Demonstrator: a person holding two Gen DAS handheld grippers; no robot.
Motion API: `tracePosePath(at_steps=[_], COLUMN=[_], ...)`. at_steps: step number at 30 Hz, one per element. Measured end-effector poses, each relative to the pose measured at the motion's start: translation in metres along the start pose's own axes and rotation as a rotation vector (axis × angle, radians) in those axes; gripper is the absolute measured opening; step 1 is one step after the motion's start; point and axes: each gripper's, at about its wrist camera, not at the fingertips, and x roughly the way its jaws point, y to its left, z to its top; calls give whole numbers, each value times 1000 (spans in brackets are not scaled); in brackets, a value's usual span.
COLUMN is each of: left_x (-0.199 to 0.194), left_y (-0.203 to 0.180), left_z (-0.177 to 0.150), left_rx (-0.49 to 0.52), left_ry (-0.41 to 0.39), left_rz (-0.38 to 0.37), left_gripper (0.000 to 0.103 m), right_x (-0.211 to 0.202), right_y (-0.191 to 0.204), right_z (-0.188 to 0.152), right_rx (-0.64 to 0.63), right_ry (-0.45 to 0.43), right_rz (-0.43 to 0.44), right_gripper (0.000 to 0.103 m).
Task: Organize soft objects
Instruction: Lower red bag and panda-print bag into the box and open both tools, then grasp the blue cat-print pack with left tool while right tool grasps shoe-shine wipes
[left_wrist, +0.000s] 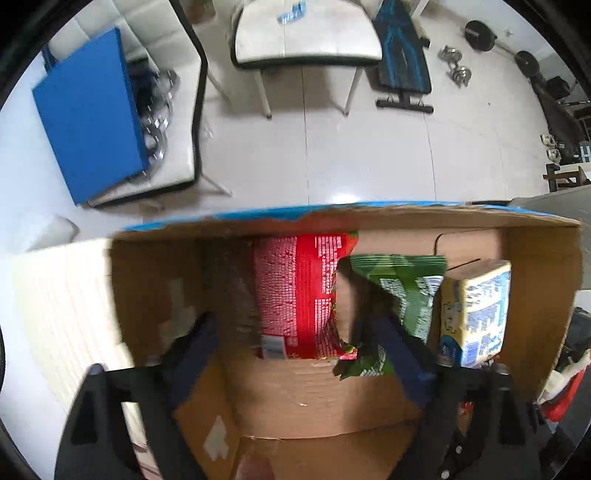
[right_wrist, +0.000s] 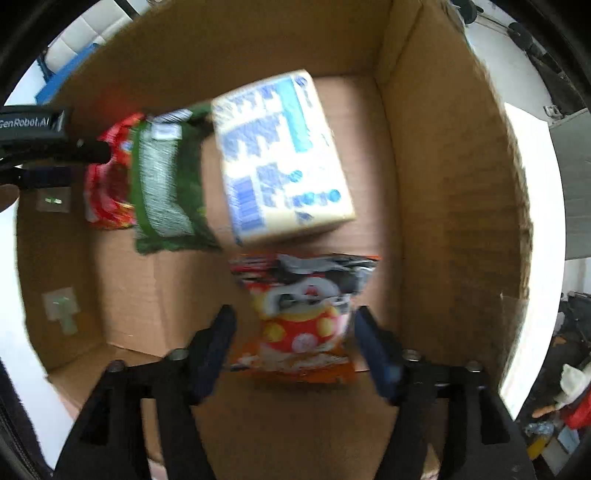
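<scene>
A cardboard box (left_wrist: 535, 280) holds soft packs. In the left wrist view a red pack (left_wrist: 295, 295), a green pack (left_wrist: 406, 291) and a yellow-blue tissue pack (left_wrist: 476, 314) stand against its far wall. My left gripper (left_wrist: 295, 332) is open and empty inside the box, its right finger beside the green pack. In the right wrist view the red pack (right_wrist: 107, 192), green pack (right_wrist: 166, 184) and tissue pack (right_wrist: 284, 158) lie on the box (right_wrist: 443, 184) floor. My right gripper (right_wrist: 295, 332) is open around an orange snack pack (right_wrist: 299, 325), which lies between the fingers.
White chairs (left_wrist: 306, 33), a blue board (left_wrist: 88, 114), a weight bench (left_wrist: 402, 55) and dumbbells (left_wrist: 456, 66) stand on the tiled floor beyond the box. The left gripper's body (right_wrist: 37, 133) shows at the left of the right wrist view. Clutter (right_wrist: 569, 398) lies right of the box.
</scene>
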Motion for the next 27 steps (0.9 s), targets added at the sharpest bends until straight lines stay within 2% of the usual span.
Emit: tracePosePath(at_steps=[1, 2, 3, 4, 11, 17, 22, 25, 27], left_x=[-8, -17, -26, -36, -91, -126, -123, -97, -72], left_y=[0, 0, 0, -1, -3, 5, 19, 33, 44], left_z=[-3, -7, -11, -17, -72, -140, -201, -230, -244], left_rx=[4, 6, 10, 19, 34, 9, -36, -53, -76], left_ry=[-19, -41, -65, -94, -234, -327, -358, -321, -275], left_rz=[4, 10, 14, 21, 21, 7, 56, 110, 115], left_gripper=[93, 94, 96, 103, 103, 103, 103, 103, 103], right_x=[-6, -12, -19, -25, -84, -137, -151, -141, -127], right_y=[3, 7, 11, 12, 21, 18, 16, 10, 6], right_z=[1, 2, 2, 2, -6, -50, -99, -127, -146], right_rx=[-3, -4, -7, -10, -38, -106, -154, -176, -194], right_ry=[-16, -31, -51, -69, -200, -307, -314, -274, -221], right_rz=[-1, -7, -20, -28, -41, -21, 6, 22, 39], right_gripper=[86, 98, 103, 103, 103, 103, 103, 103, 103])
